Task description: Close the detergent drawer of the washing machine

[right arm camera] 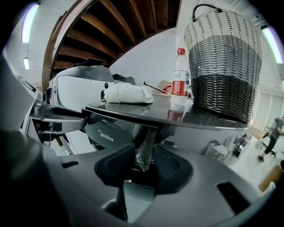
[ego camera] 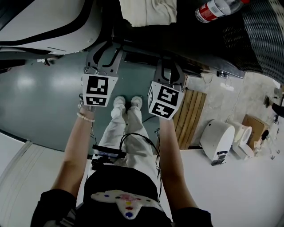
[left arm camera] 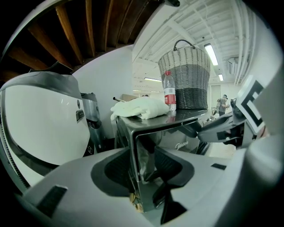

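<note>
Head view: seen steeply down past the person's arms, a wicker basket (ego camera: 262,31) stands on the dark top of the washing machine (ego camera: 195,48). The basket's inside is out of sight. Beside it are a clear bottle (ego camera: 217,9) with a red label and a folded white cloth (ego camera: 148,11). The left gripper (ego camera: 106,48) and right gripper (ego camera: 168,62) point side by side at the machine's front edge.

Left gripper view: the jaws stand wide apart and grip nothing. Framed in the gap is the detergent drawer (left arm camera: 146,150), a shiny panel at the top left corner of the machine's front, close ahead of the pads. I cannot tell whether anything touches it or how far it stands out. The right gripper's tip reaches the front further right.

Right gripper view: these jaws are also spread wide, with nothing clamped. The glossy front under the machine's top lip fills the gap. The drawer's corner lies off to the left, where the left gripper reaches in.
</note>
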Available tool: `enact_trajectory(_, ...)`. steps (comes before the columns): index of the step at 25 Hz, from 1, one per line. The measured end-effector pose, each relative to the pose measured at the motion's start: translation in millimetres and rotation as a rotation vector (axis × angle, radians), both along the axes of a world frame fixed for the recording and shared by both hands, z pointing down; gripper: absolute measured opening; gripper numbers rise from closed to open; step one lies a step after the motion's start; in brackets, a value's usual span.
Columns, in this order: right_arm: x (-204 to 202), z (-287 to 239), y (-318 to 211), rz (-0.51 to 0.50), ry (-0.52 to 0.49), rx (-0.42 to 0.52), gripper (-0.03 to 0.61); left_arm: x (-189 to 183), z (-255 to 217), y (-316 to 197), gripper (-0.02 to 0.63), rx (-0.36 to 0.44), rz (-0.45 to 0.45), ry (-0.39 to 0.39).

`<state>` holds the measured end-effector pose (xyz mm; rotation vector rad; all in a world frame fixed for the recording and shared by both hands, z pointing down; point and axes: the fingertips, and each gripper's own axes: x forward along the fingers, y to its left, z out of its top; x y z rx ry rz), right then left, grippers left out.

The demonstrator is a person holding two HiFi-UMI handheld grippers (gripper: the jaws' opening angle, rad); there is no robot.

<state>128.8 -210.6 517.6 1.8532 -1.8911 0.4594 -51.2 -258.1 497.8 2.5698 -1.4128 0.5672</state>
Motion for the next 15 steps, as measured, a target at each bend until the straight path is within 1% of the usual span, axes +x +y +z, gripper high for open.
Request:
enact_trajectory(4,1.1,-0.4,-4.6,0.019,0.001,-0.008,0.129,1.1,-0.5,-5.1,0.166,-0.003,-0.003,-0.002)
enact_trajectory(9,0.4,0.7,-7.3,0.03,0.001,-0.015,0.129,1.6,-0.5,-8.5,0.169,-0.001,0.018,-0.014)
enact_trajectory(15,-0.2,1.0,-7.4,0.023,-0.017,-0.013,0.121,0.9,0.0,-7.3,0.164,-0.007,0.01,0.002)
